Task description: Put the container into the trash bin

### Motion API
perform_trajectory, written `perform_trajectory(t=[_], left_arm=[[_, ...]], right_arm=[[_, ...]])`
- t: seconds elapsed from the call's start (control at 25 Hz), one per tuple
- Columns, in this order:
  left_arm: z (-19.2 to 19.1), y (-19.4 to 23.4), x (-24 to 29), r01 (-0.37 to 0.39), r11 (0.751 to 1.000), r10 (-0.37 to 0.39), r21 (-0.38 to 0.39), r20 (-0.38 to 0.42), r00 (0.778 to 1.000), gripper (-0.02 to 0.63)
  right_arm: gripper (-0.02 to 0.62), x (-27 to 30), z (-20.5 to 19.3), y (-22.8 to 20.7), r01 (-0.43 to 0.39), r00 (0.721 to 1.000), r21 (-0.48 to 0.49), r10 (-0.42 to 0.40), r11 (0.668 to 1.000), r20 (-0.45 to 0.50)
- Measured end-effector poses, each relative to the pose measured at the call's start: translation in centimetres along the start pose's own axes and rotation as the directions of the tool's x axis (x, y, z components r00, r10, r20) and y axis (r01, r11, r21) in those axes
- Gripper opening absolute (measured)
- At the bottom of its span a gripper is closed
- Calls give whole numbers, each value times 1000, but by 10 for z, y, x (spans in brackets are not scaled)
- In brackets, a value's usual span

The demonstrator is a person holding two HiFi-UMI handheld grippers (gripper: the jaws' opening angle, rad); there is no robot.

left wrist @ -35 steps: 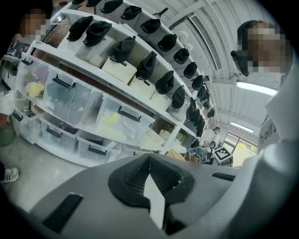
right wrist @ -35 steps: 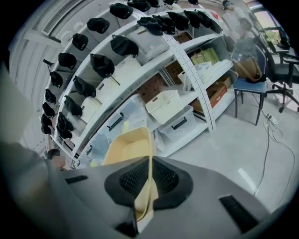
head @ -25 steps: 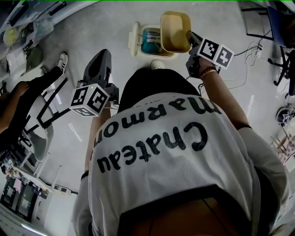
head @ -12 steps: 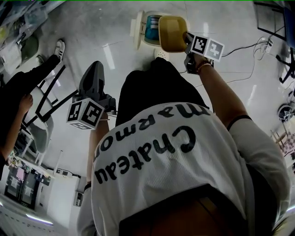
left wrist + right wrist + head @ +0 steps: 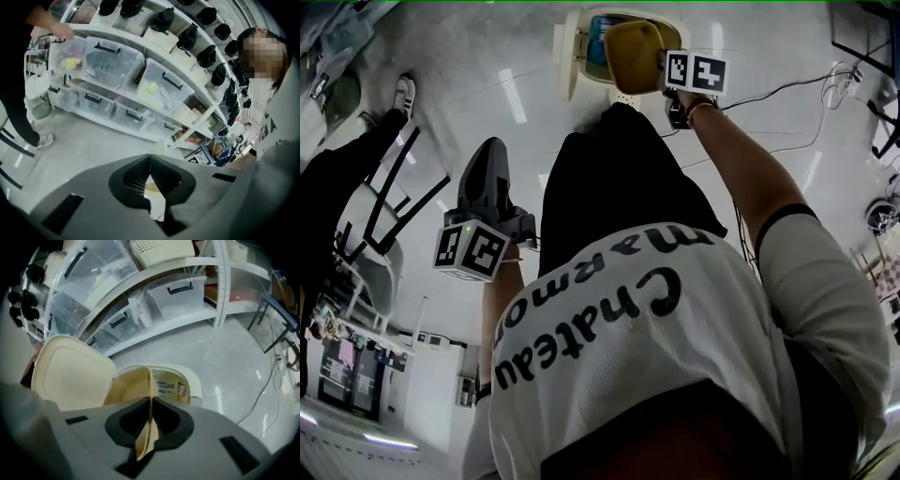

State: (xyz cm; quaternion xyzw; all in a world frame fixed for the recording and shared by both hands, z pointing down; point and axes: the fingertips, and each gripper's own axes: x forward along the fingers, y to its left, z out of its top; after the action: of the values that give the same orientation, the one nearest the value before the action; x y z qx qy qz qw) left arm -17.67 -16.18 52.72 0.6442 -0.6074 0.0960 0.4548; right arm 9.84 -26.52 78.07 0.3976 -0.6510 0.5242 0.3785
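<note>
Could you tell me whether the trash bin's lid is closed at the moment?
No, the lid stands swung open beside the trash bin, whose inside shows.

left gripper (image 5: 150, 157): jaws closed together, nothing gripped | behind: white shelf rack (image 5: 195, 130) with clear bins (image 5: 115, 58), dark items (image 5: 187, 37) on top | left: shoe (image 5: 44, 139) on grey floor (image 5: 93, 140)

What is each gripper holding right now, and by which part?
The right gripper is clamped on the thin side wall of the yellow container, at its rim. The left gripper holds nothing; its jaws are together.
</note>
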Motion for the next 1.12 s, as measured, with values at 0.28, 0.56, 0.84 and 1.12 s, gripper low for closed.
perform_trajectory(t=[0.28, 0.56, 0.84, 1.12], left_arm=[[-11, 4, 4, -28, 999, 28, -37, 7, 1000, 21], [-23, 12, 5, -59, 995, 59, -77, -13, 998, 22], [-36, 21, 7, -98, 991, 95, -95, -36, 995, 22], [-52, 25, 8, -127, 986, 119, -112, -76, 990, 23]], right_arm=[[38, 26, 4, -6, 22, 999, -39, -23, 999, -38], [38, 52, 3, -8, 75, 990, -237, -100, 969, -96], [38, 85, 8, -10, 105, 985, -405, -152, 908, -86], [38, 111, 11, 8, 123, 974, -594, -212, 795, -83]])
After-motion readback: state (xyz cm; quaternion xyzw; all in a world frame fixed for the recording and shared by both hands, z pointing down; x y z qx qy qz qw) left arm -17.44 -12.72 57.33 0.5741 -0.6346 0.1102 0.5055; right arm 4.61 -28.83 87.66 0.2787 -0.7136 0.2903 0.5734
